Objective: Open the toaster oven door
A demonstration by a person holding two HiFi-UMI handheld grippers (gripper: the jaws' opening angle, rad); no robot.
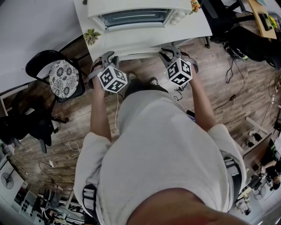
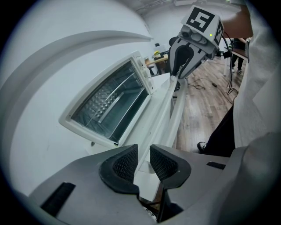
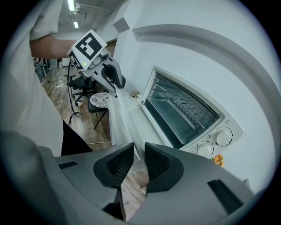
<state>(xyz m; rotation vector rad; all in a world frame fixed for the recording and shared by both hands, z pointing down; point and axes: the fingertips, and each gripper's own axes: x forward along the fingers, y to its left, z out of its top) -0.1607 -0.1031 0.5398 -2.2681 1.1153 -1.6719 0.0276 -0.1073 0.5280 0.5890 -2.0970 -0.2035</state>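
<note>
Spreading across the far part of the head view, a white worktop [image 1: 193,30] stands against a pale wall, with a wood-plank floor [image 1: 228,101] below it. To the left sits a black chair [image 1: 41,61] with a round patterned cushion [image 1: 63,78]. Loose cables [image 1: 228,70] trail over the planks to the right. A small leafy sprig [image 1: 91,36] lies at the worktop's left near corner.

At the far side of the worktop, close to the wall, sits the white toaster oven [image 1: 131,4]. Its glass door [image 1: 134,17] faces the person and looks closed flat against the front, with the wire rack showing through the pane. Two round knobs [image 3: 223,137] sit at the oven's right end, and a small yellow-orange thing [image 1: 194,5] lies just beyond them.

Both tools are at the worktop's near rim, well apart from the door, with bare white surface between them and the oven. The left tool [image 2: 144,154] has its jaws set narrow, its ribbed pads clamped on the thin white rim toward the left. The right tool [image 3: 139,151] grips the same rim toward the right in the same narrow way. Neither tool touches the oven.
</note>
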